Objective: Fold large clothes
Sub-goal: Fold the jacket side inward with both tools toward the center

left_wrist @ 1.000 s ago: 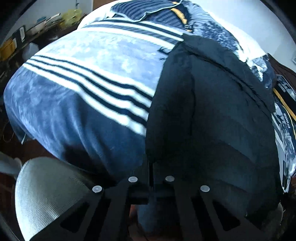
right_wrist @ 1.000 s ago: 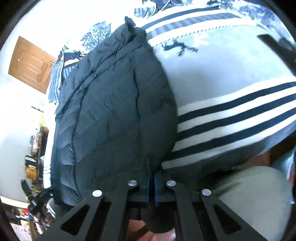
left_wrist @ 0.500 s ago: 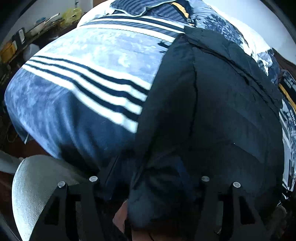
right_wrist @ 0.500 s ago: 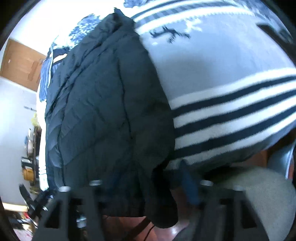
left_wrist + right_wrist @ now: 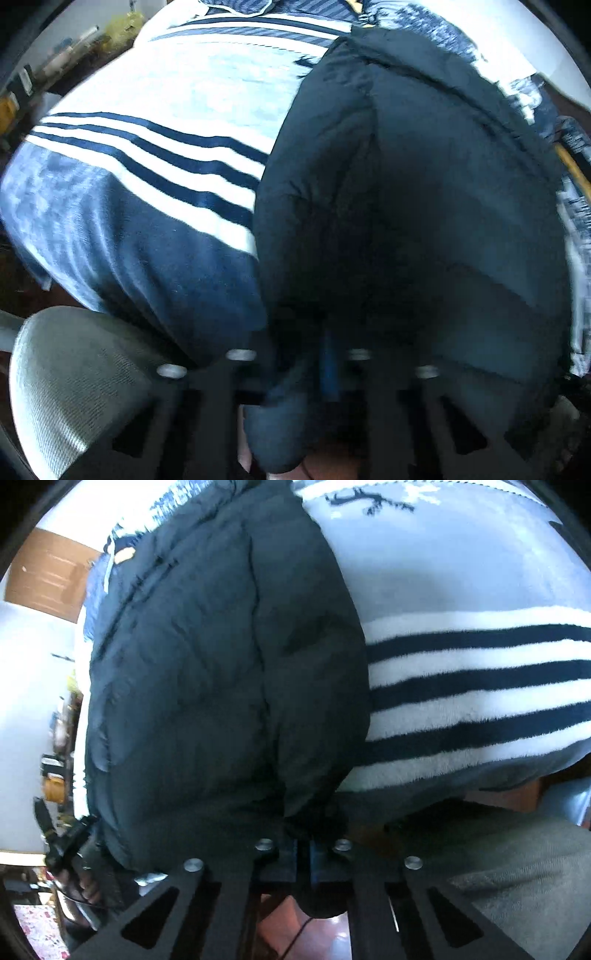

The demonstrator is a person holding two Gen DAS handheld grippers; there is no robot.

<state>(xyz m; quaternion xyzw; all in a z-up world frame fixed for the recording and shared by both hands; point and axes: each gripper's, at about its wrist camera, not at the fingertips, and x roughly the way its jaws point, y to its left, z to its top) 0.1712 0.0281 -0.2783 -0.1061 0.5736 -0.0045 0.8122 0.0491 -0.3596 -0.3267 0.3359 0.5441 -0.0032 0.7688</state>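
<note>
Both my tools have just opened and closed again: my left tool (image 5: 299, 356) and right tool (image 5: 303, 845) each pinch the near hem of the dark puffer jacket (image 5: 221, 672) lying on the striped blanket (image 5: 480, 686), ready, I judge, to fold.

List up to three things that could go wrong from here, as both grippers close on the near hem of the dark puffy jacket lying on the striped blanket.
1. Both grippers, left gripper and right gripper, pinch only the edge of the jacket; the slippery fabric may slide out when lifted.
2. The jaws might also catch the blanket underneath and drag it.
3. The hem hangs over the bed's edge, so the jacket could slip floorward.
</note>
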